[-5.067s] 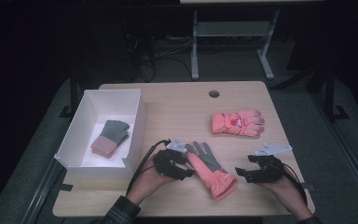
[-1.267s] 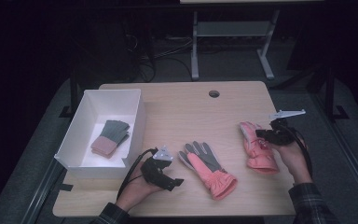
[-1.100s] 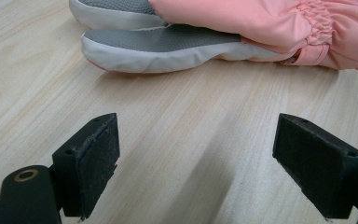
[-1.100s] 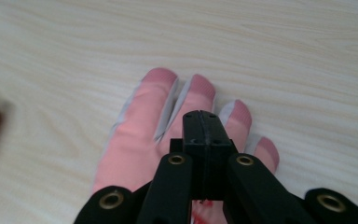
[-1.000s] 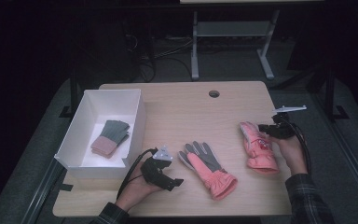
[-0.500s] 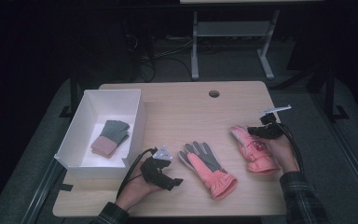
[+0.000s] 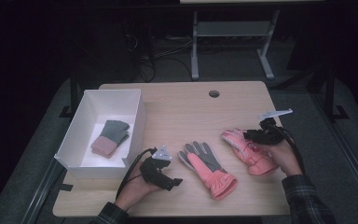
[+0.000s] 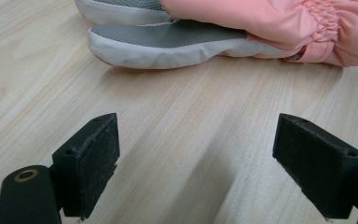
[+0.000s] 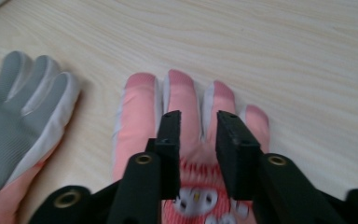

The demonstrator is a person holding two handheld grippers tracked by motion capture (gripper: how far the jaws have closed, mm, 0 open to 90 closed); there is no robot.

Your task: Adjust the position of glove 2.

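We log: right gripper (image 9: 196,122) jaws just parted, unclenched above pink glove (image 7: 251,151); glove fingers toward 12 o'clock; right hand nearer.

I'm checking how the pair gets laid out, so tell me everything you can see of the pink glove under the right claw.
The pink glove is a padded winter glove lying flat, back up, on the wooden table, to the right of its palm-up mate and apart from it. Four pink fingers with pale edging point away from the person; a toothy cartoon face is printed on its back. The right claw sits right above it, jaws slightly parted after just opening, with only a narrow gap between them over the glove's back.
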